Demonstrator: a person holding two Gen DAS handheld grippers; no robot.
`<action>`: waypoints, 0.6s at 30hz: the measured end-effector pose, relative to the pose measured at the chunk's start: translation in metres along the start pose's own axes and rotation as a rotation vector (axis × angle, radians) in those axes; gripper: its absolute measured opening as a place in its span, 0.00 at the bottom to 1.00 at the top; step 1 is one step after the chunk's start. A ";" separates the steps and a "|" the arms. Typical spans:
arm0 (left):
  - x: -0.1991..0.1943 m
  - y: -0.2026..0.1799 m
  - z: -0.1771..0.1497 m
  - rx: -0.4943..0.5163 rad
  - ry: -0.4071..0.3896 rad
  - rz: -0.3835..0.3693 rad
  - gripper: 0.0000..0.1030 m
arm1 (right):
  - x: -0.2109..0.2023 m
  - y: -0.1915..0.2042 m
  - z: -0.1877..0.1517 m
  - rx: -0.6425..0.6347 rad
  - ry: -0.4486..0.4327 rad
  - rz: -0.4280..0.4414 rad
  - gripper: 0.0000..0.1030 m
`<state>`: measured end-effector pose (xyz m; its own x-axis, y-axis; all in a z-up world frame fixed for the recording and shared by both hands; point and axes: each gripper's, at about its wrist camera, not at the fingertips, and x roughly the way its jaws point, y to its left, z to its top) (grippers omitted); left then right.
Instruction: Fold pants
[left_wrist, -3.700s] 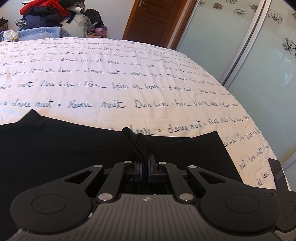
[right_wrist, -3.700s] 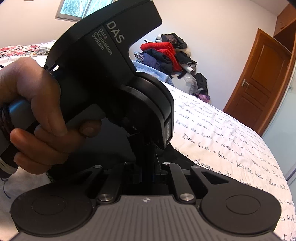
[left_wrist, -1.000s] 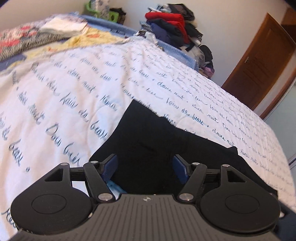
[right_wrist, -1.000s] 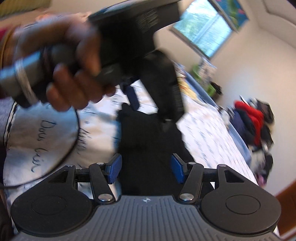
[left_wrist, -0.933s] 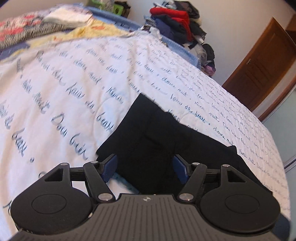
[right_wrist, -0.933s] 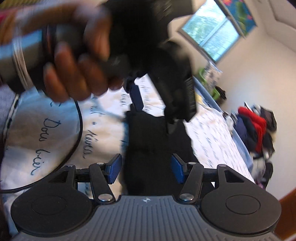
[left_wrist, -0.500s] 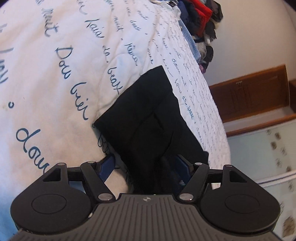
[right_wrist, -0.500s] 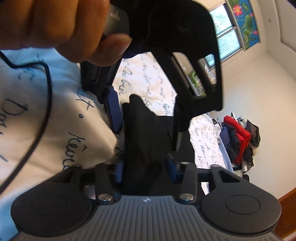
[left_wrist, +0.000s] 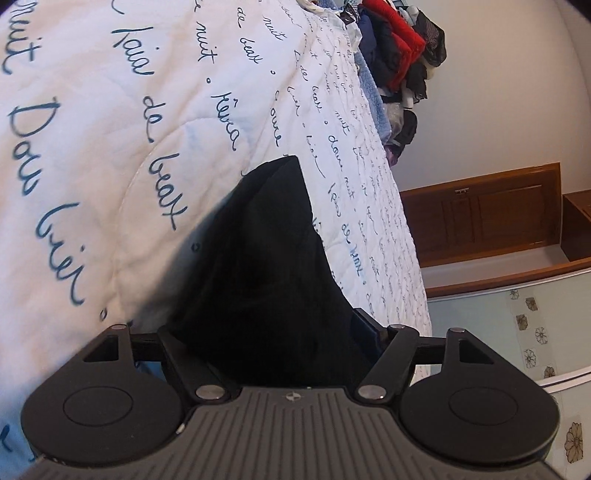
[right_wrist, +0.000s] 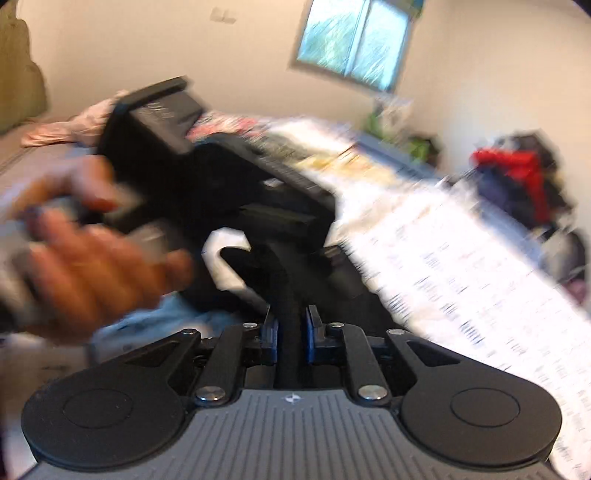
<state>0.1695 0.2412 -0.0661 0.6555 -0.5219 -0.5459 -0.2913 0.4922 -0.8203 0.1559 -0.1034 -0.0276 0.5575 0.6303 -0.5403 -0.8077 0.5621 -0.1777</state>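
Observation:
The black pants (left_wrist: 269, 240) lie folded on the white bedspread with blue script (left_wrist: 110, 184). My left gripper (left_wrist: 269, 325) sits low over their near end, rolled to one side. Its jaws stand wide and are closing, with bunched black cloth filling the gap. The cloth hides the left pad, and one blue pad (left_wrist: 364, 325) shows beside it. In the blurred right wrist view my right gripper (right_wrist: 290, 325) has its jaws closing on a ridge of the pants (right_wrist: 291, 280), blue pads tight on both sides. A person's hand (right_wrist: 92, 266) holds the left tool just ahead of it.
A heap of red and dark clothes (left_wrist: 399, 48) lies past the bed's far end, also the clothes heap (right_wrist: 517, 173). A wooden door (left_wrist: 498, 214) and a flowered sliding panel (left_wrist: 524, 332) stand to the right. A window (right_wrist: 354, 40) is in the back wall.
The left gripper sank onto the pants and rolled, and cloth now fills its jaws. The right gripper's jaws went from wide apart to pinched on the black cloth while its view swung.

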 end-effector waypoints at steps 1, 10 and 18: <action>0.002 -0.001 0.001 0.004 -0.002 0.004 0.67 | -0.006 -0.003 0.001 0.011 0.000 0.033 0.14; 0.007 -0.008 -0.001 0.080 -0.048 0.107 0.34 | -0.001 -0.054 0.001 0.213 0.027 0.001 0.14; -0.006 -0.060 -0.039 0.349 -0.210 0.244 0.22 | 0.015 -0.055 -0.010 0.305 0.051 0.014 0.14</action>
<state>0.1559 0.1874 -0.0200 0.7341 -0.2279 -0.6397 -0.2260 0.8063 -0.5467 0.2070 -0.1303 -0.0344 0.5301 0.6156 -0.5832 -0.7162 0.6932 0.0808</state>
